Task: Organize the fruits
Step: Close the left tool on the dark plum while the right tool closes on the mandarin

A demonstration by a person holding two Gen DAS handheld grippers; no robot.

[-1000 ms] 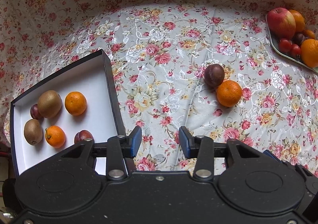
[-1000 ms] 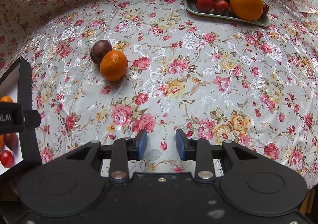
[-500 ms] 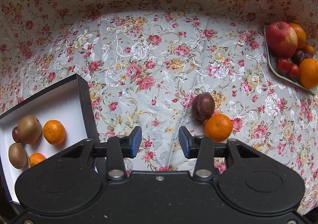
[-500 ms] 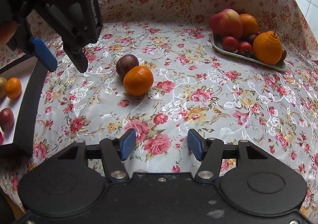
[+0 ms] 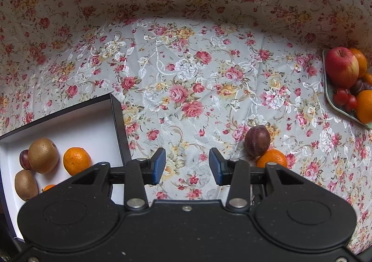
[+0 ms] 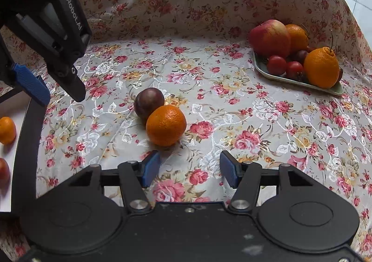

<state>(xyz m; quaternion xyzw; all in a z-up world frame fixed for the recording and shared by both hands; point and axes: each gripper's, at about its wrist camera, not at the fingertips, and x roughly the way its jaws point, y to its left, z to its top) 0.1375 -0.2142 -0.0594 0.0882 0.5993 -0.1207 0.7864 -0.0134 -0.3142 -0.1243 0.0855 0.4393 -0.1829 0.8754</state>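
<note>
Your right tool (image 6: 189, 167) is spread wide and holds nothing, just short of the mandarin (image 6: 166, 125) that touches the plum (image 6: 148, 104) on the floral tabletop (image 6: 232, 122). Your left tool (image 5: 187, 165) is partly open and empty, between the box (image 5: 117, 122) and that pair.

Our left gripper (image 5: 187, 166): matte black body, blue pads, silver screws.
Our right gripper (image 6: 189, 169): same build, dustier.
Marking: white "GenRobot.AI" lettering.
</note>
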